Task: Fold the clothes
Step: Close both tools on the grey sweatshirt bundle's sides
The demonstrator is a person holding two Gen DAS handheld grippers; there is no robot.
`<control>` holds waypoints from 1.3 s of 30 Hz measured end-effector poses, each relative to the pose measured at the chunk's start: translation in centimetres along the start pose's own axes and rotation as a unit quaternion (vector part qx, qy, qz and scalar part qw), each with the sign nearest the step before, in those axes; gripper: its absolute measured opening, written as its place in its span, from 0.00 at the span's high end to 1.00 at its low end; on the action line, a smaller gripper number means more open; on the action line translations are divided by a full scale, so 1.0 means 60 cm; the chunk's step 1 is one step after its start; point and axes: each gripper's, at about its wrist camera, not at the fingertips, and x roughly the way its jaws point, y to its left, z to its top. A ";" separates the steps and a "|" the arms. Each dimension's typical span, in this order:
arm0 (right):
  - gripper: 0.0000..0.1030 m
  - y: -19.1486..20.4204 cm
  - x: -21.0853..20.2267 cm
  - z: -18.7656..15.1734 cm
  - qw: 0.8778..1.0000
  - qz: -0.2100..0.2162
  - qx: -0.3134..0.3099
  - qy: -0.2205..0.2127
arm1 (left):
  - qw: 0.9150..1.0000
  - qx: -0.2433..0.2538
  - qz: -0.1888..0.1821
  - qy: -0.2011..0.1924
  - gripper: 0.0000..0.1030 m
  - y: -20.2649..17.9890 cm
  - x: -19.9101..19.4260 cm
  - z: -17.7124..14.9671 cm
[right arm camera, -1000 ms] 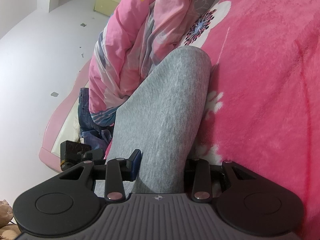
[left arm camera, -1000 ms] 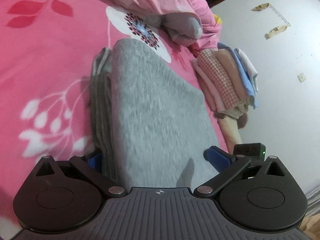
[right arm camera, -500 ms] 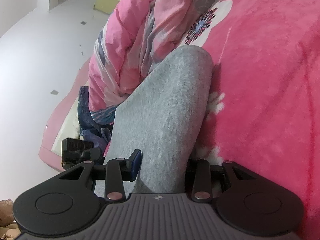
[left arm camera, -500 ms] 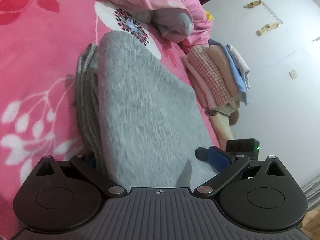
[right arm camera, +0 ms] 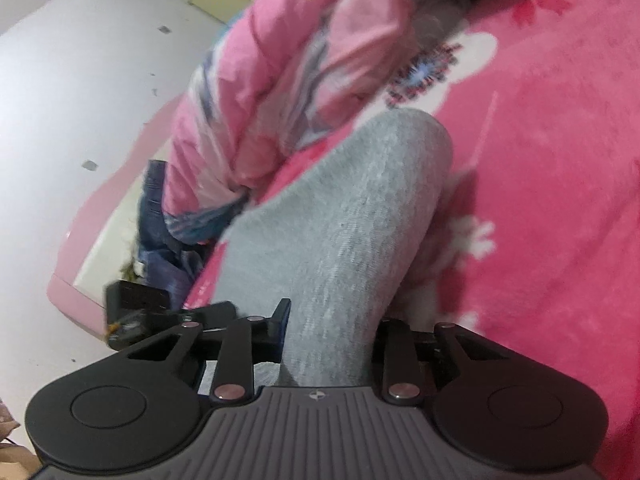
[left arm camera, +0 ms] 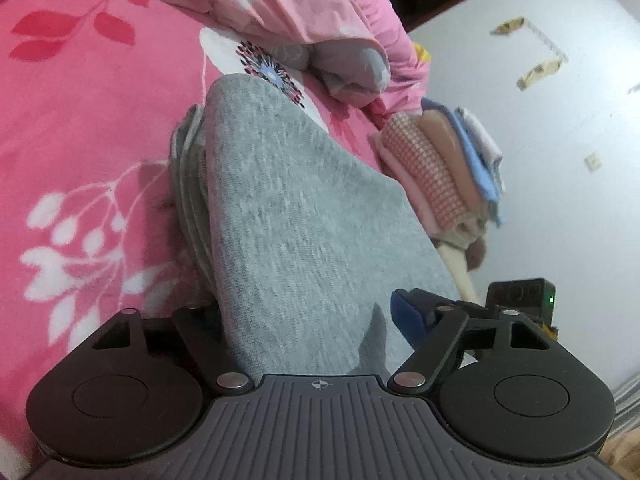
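No legible writing anywhere; only a small crosshair mark on each gripper body. Grey knit garment folded thick, several layers stacked along its left edge, fuzzy heathered surface, far end rounded. Lying on the pink floral blanket, far end just short of the white flower print. Left gripper straddling the garment's near end, blue-padded finger standing off the cloth, so released. Right gripper clenched on the garment, fingers pressed against both sides of the fold. Crumpled pink quilt beyond the garment. Stack of folded clothes just right of the garment, at the bed edge. Denim heap left of it in the right wrist view.
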 end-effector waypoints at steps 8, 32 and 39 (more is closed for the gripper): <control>0.72 -0.016 0.011 0.011 1.000 -0.002 0.005 0.022 | 0.999 0.011 -0.013 0.039 0.25 0.004 0.020 0.003; 0.73 0.063 -0.025 -0.004 0.999 0.014 -0.041 -0.023 | 0.999 -0.007 0.028 -0.038 0.55 -0.068 -0.031 -0.048; 0.73 0.086 -0.064 -0.013 0.998 0.017 -0.054 -0.035 | 0.998 0.010 0.030 -0.049 0.55 -0.115 -0.034 -0.065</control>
